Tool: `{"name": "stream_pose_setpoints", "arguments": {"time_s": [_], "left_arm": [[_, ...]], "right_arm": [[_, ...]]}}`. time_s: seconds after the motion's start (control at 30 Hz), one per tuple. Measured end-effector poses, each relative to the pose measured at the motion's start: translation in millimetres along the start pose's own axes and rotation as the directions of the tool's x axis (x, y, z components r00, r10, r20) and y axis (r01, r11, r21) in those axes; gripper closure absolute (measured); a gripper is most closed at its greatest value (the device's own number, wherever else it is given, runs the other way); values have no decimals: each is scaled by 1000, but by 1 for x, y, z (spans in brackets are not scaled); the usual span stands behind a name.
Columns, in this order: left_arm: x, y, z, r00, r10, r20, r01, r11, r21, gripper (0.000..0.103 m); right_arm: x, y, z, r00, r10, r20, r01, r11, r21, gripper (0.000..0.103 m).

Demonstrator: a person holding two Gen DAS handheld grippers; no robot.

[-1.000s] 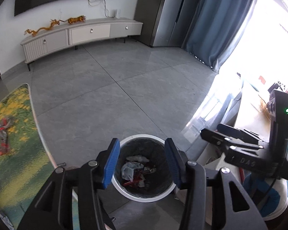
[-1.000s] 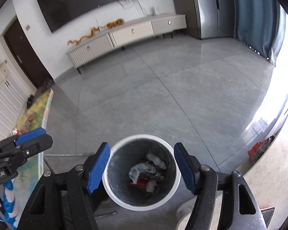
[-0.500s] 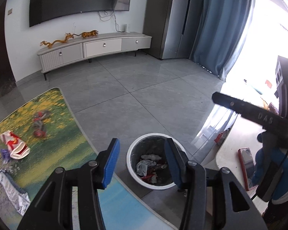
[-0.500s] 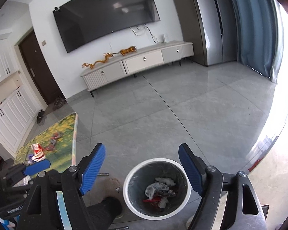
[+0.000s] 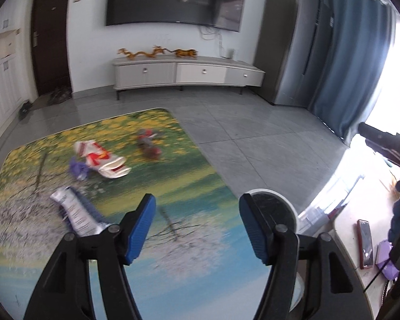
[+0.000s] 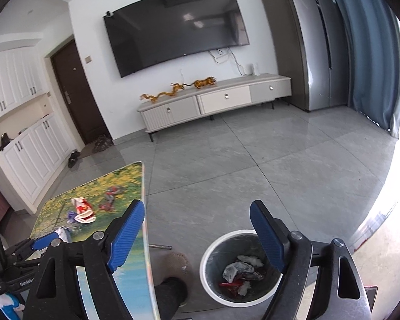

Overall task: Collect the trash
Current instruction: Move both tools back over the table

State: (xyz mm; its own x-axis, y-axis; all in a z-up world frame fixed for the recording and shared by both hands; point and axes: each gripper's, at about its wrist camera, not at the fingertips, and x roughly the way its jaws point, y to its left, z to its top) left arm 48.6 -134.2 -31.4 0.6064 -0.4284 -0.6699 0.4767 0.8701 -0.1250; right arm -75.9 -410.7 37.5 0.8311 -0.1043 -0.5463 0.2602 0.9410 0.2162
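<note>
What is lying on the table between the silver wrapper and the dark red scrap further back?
In the left wrist view, a red-and-white bag and a purple scrap lie between the silver wrapper and the dark red scrap.

A home, the living room by the look of it. A big curved TV (image 6: 177,28) hangs on the white wall over a long low cabinet (image 6: 216,104) with golden dragon and tiger figures (image 6: 178,90) on top. Grey floor tiles (image 6: 266,165) run to blue curtains (image 6: 370,53) at a bright window. A dark door (image 6: 74,93) has shoes (image 6: 73,157) lying near it, beside white cupboards (image 6: 26,133). A tall steel fridge (image 6: 314,45) stands in the corner.
</note>
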Motion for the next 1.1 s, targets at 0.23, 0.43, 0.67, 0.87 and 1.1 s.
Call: {"name": "stream_pose_setpoints", "arguments": {"time_s": [0.23,0.43,0.67,0.87,1.1], "left_arm": [[-12,77,-27,994,106,-16,-107,981,-162,37],[-16,131,-53,986,153,-66,-166,940,-298,36],[-9,151,-68,977,176,-116,-207,911,-357,36],[16,148,-52,973,187,-134,-224,905,-361,34],[59,151,-32,951,243,-193,-303,864,-402,33]], "right_arm": [[0,27,0,999,33,2,-33,998,-58,19],[14,37,-7,998,57,-30,-59,995,-74,19],[42,44,-20,992,93,-85,-99,993,-72,18],[68,48,-33,983,130,-133,-139,988,-67,18],[92,41,-45,969,167,-180,-177,984,-37,18]]}}
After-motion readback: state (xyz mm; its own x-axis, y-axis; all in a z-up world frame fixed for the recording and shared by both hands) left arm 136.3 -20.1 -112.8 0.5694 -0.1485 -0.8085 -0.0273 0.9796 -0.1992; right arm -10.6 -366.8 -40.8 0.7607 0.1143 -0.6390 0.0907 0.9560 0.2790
